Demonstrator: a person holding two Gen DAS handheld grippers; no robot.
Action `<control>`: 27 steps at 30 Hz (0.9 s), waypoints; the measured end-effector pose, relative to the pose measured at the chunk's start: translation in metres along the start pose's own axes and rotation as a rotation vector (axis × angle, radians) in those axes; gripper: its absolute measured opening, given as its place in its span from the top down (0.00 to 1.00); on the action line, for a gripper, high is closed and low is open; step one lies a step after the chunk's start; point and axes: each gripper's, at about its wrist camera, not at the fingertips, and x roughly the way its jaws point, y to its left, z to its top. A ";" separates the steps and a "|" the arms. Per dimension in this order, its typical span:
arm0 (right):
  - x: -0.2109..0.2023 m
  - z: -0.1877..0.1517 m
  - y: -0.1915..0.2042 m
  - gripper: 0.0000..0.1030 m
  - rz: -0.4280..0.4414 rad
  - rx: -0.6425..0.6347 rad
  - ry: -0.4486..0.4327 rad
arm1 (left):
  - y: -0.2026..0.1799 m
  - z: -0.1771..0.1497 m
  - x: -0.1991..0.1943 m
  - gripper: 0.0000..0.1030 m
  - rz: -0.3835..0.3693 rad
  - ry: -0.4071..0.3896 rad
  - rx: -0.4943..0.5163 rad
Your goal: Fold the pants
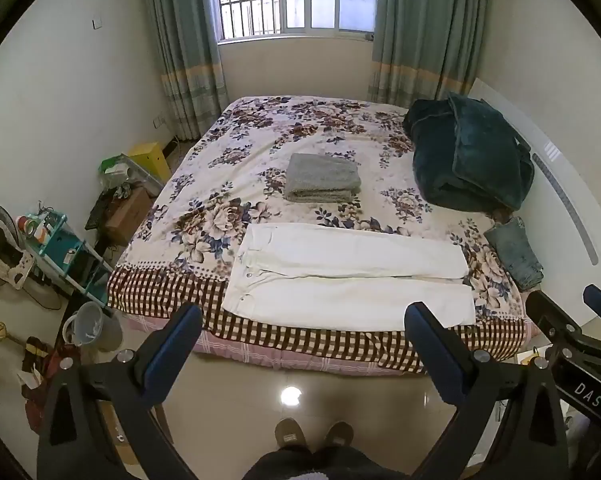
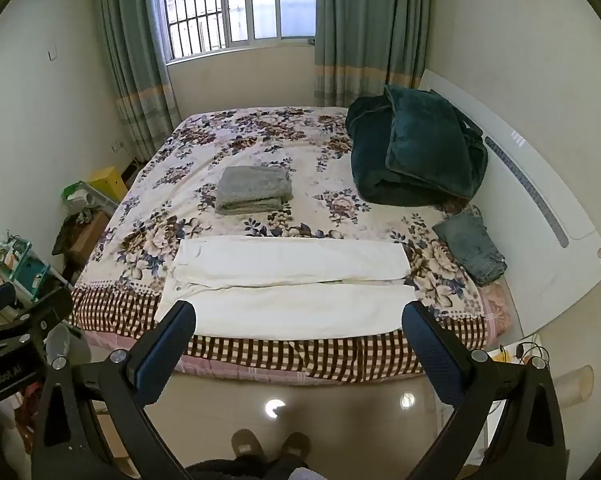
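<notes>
The white pants [image 1: 350, 276] lie flat along the near edge of the floral bed [image 1: 260, 140], waistband to the left, legs side by side. Both grippers hover over the floor short of the bed — the left gripper [image 1: 302, 320] and right gripper [image 2: 298, 318] each gape wide, holding nothing. Beyond the pants sit a folded grey towel [image 1: 322, 178], a dark green blanket [image 1: 468, 156] and folded jeans [image 1: 514, 252] — none lies between grippers and pants.

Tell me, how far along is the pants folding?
Barely begun. Done: the white pants lie spread flat along the near edge of the bed, legs side by side. In hand: nothing; the left gripper and right gripper hang open short of the bed. Left: every fold.
</notes>
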 end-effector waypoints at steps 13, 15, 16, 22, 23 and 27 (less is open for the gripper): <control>-0.003 0.002 0.006 0.00 0.004 0.001 -0.004 | 0.000 0.000 -0.001 0.00 -0.004 -0.004 -0.005; -0.004 0.002 0.007 0.00 0.005 -0.003 -0.010 | 0.000 0.000 -0.001 0.00 -0.006 -0.004 -0.003; -0.006 0.003 0.010 0.00 0.006 -0.003 -0.010 | 0.001 0.000 -0.001 0.00 -0.005 -0.005 -0.005; -0.004 0.007 0.013 0.00 0.009 -0.002 -0.011 | 0.000 0.000 -0.001 0.00 -0.006 -0.007 -0.006; -0.005 0.008 0.015 0.00 0.010 -0.003 -0.012 | 0.000 0.000 -0.001 0.00 -0.007 -0.008 -0.006; -0.022 0.022 0.024 0.00 0.016 -0.008 -0.015 | 0.001 0.000 -0.001 0.00 -0.009 -0.008 -0.006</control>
